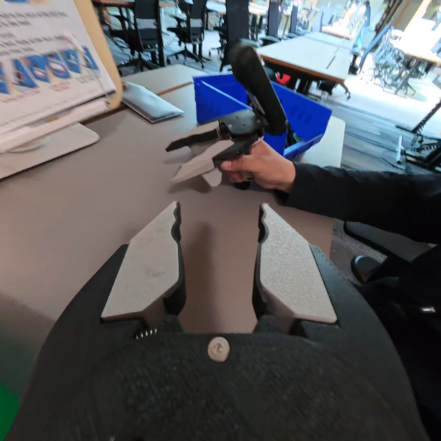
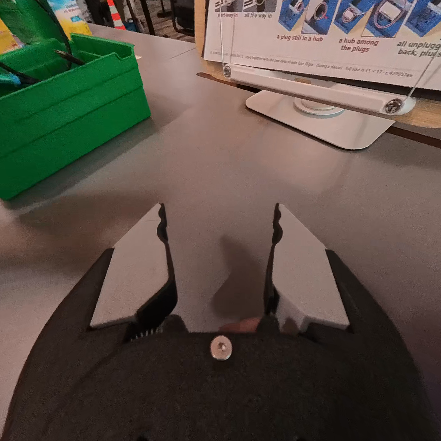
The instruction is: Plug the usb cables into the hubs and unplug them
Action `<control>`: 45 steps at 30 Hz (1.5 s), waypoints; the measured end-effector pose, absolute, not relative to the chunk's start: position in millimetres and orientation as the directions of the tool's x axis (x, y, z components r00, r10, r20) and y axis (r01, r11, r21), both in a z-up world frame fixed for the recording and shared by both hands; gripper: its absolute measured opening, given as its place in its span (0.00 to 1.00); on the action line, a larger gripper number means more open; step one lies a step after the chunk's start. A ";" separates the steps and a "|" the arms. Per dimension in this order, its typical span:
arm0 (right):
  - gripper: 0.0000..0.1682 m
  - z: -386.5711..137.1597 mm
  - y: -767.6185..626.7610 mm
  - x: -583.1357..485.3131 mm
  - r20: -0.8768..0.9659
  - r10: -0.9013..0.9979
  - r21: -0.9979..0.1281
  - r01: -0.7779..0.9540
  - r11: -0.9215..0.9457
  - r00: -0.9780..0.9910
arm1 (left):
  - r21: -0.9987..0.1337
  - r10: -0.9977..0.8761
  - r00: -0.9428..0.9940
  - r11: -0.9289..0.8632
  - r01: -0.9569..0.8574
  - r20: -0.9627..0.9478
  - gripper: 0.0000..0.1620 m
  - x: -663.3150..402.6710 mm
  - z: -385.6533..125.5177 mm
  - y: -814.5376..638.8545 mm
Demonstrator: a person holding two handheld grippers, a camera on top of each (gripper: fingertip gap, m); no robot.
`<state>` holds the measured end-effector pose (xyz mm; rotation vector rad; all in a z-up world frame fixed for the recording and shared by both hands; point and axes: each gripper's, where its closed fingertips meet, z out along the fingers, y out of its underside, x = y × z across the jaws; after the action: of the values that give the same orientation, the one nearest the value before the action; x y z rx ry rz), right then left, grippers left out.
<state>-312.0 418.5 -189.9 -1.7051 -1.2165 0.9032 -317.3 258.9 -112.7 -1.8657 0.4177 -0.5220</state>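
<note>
1. Left gripper (image 1: 219,205) hovers over the grey table (image 1: 95,214), jaws apart, empty.
2. Right gripper (image 2: 218,205), jaws apart, empty; green bin (image 2: 71,114) at ten o'clock, sheet stand (image 2: 322,114) at one.
3. Blue bin (image 1: 222,95) sits at twelve o'clock from the left gripper.

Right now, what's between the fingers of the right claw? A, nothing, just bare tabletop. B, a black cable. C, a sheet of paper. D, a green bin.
A: the right claw is open over bare grey tabletop, with the green bin off to its left.
</note>
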 end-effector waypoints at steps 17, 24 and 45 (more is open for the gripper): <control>0.59 -199.5 412.3 -315.4 0.015 0.958 -0.903 0.415 -0.111 0.287 | -0.927 0.083 0.995 -0.366 0.086 0.059 0.38 -556.9 -39.5 185.2; 0.58 -200.1 409.2 -317.9 0.060 0.961 -0.898 0.435 -0.067 0.271 | -0.889 0.153 0.988 -0.453 0.064 -0.007 0.37 -596.9 -42.3 205.8; 0.52 -203.3 400.2 -325.3 0.036 0.970 -0.897 0.436 -0.074 0.238 | -0.149 0.190 0.914 -0.978 0.145 -0.359 0.34 -671.1 -188.6 209.1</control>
<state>-325.3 400.2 -203.3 -1.6553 -1.3283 0.7851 -671.1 209.1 -188.6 -2.9560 -0.2603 0.5721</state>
